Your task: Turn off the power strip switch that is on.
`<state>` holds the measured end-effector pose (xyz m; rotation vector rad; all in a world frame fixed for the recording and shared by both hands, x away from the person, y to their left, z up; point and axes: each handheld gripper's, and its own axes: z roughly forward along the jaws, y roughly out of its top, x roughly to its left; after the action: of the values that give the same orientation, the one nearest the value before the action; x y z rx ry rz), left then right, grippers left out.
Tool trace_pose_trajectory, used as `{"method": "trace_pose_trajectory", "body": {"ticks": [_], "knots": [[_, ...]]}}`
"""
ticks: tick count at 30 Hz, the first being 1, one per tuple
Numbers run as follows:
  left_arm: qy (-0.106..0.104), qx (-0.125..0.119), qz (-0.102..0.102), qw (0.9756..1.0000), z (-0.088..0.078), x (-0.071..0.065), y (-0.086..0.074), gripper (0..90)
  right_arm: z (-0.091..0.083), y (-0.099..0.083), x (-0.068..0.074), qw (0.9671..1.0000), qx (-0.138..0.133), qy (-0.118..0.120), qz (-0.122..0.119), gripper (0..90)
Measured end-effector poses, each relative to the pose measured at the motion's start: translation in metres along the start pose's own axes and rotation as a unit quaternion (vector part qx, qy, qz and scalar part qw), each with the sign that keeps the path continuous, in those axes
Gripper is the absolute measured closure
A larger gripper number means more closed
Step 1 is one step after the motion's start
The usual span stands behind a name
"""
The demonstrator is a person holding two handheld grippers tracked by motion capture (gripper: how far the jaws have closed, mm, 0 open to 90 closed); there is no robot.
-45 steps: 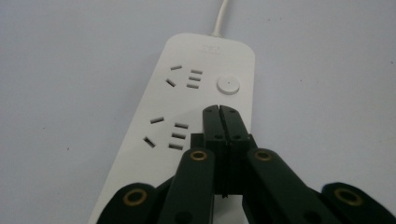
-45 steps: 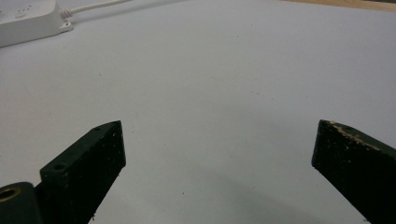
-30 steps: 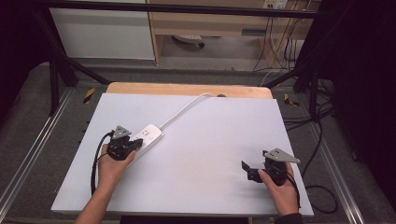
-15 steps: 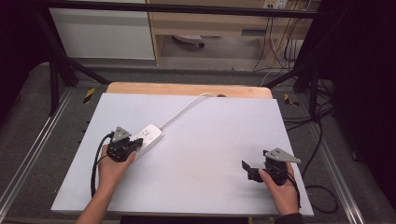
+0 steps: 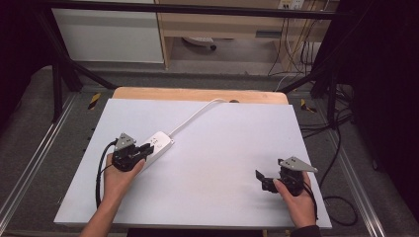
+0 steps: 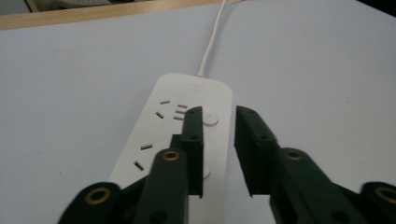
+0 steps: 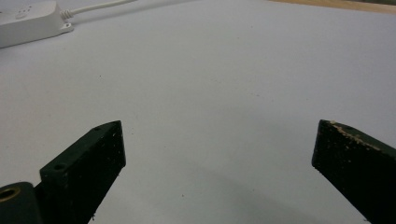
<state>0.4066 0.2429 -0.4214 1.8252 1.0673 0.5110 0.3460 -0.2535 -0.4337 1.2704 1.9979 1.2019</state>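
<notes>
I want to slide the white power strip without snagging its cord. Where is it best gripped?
Probably across the power strip's narrow width at its near end, coming from the left gripper's side. The body is long and flat, the cord leaves the far end, and the open jaws already straddle its right edge.

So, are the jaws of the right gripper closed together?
No, the right gripper has its jaws wide apart over the bare table.
</notes>
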Motion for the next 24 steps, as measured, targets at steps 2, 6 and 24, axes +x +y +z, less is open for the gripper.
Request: {"method": "trace_pose_trajectory", "body": {"ticks": [2,6,24], "knots": [[-0.003,-0.009,0.0,1.0,-0.002,0.0,0.001,64.3,0.0,0.0,0.0,1.0,0.0,0.0,0.001,3.5],[-0.008,-0.026,-0.008,0.9996,-0.004,0.0,0.003,50.3,0.0,0.0,0.0,1.0,-0.001,-0.001,-0.001,3.5],[-0.037,-0.032,0.004,0.9988,-0.021,-0.016,0.009,6.6,0.0,0.001,0.0,1.0,0.0,-0.005,-0.006,3.5]]}}
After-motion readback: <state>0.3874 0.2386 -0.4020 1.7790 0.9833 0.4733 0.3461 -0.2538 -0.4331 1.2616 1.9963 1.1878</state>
